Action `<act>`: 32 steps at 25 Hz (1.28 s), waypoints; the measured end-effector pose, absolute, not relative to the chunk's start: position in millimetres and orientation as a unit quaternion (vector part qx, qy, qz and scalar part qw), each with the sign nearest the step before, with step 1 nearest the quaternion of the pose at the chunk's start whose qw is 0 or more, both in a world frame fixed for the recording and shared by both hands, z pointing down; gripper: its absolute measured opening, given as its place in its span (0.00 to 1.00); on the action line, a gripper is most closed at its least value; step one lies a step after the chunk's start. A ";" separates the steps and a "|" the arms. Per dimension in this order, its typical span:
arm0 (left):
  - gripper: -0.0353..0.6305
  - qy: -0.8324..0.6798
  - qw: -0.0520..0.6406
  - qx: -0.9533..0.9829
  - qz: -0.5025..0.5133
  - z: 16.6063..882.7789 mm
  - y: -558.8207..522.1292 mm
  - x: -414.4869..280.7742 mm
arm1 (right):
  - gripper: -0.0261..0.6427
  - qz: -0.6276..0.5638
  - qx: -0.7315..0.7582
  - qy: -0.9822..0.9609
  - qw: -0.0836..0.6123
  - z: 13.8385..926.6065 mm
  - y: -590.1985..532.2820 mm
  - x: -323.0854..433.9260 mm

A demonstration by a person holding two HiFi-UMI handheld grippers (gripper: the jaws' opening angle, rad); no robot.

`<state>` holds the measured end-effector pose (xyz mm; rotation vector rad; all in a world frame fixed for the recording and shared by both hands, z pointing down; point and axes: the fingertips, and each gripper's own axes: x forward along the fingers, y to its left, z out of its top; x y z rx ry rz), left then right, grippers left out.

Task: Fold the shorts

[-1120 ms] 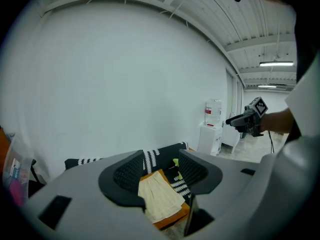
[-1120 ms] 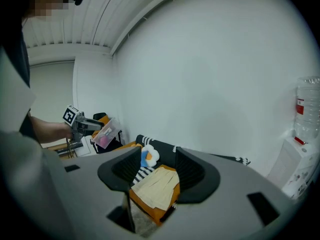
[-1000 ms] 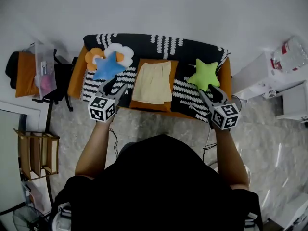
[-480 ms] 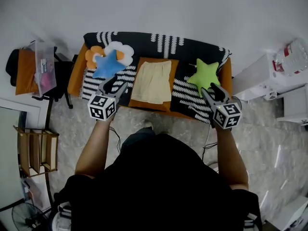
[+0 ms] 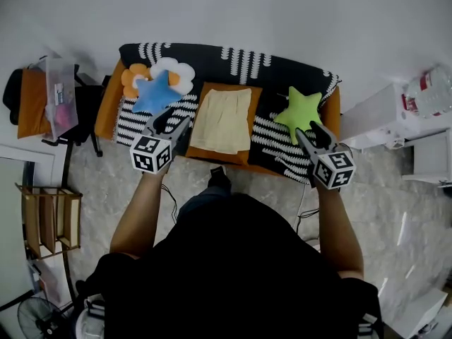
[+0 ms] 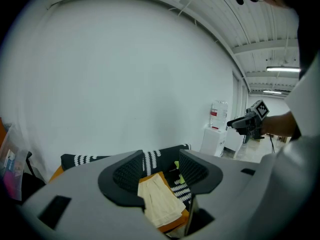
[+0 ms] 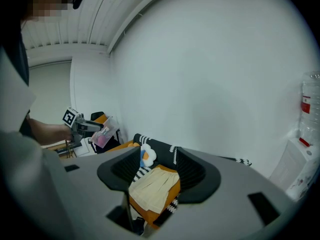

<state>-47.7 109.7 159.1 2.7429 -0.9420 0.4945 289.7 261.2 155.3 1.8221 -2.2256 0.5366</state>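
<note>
Chair: stood off the sofa's left end, a clear box (image 5: pixel 60 94) lying on it.
Sofa (image 5: pixel 107 111): orange, under a black-and-white striped throw (image 5: pixel 240 66).
Pillows, left end of the seat: a white-and-orange flower (image 5: pixel 176 73) with a blue star (image 5: pixel 157 94) leaning on it.
Left gripper (image 5: pixel 169 123): was held over the sofa's front edge, just below the blue star; jaws stood apart with nothing between them, the shorts visible far beyond the gap.
Shorts (image 5: pixel 224 121): pale yellow, lay spread flat on an orange cushion (image 5: pixel 212 152) at the middle of the seat, untouched by either gripper.
Green star pillow (image 5: pixel 301 111): sat at the right end of the seat.
Right gripper (image 5: pixel 311 131): hovered over the front edge just below the green star; jaws wide apart and empty.
Water bottle (image 5: pixel 427 90): stood beyond the sofa's right end.
</note>
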 end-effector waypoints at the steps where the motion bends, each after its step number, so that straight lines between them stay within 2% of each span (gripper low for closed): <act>1: 0.41 -0.319 0.102 0.927 0.168 160.8 103.4 -46.6 | 0.39 0.184 0.619 -0.756 0.109 156.4 254.9 290.9; 15: 0.42 -0.324 0.115 0.922 0.178 178.6 10.5 -39.8 | 0.39 0.195 0.599 -0.766 0.127 174.4 153.5 295.8; 32: 0.42 -0.348 0.141 0.909 0.182 199.7 -80.9 -85.2 | 0.40 0.189 0.571 -0.786 0.145 181.2 30.0 262.9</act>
